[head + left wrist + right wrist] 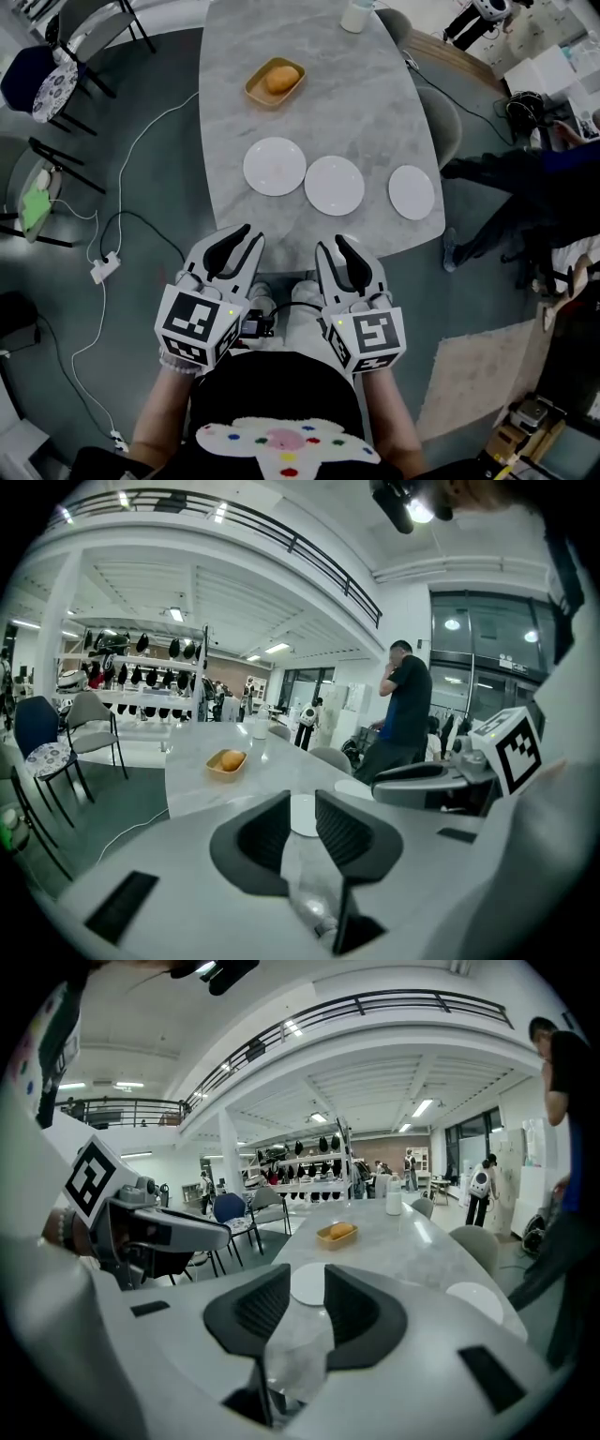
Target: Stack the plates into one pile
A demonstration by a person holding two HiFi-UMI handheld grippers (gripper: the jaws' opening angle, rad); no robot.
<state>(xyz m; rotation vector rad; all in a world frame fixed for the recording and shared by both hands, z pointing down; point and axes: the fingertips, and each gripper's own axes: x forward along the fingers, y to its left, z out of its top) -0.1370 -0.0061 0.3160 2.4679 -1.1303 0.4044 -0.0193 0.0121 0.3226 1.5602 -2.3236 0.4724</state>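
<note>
Left tongs (251, 236) and right tongs (334, 244) are held side by side nearest the camera, just short of the near edge of the tabletop (375, 112). Both are pointed toward the plates. Both are released: the jaws of each are seen apart in the gripper views, and nothing is gripped between them. Only a distant plate shows through each gap.

The grey marbled tabletop is seen running away from the camera. A person in dark clothes (525, 178) is seen on the floor (169, 150) to its right. A chair with a patterned cushion (52, 89) is placed well off to the left.

Three white plates are laid flat in a row near the near end of the tabletop, none stacked. The left plate (275, 166) and the middle plate (334, 185) are set just beside each other. The right plate (412, 191) is set a little apart, close to the right edge.

A yellow dish (275, 81) with an orange-brown lump in it is placed farther back. A white cup (356, 14) is seen at the far end. A white power strip (103, 269) with its cable is left on the floor at left.
</note>
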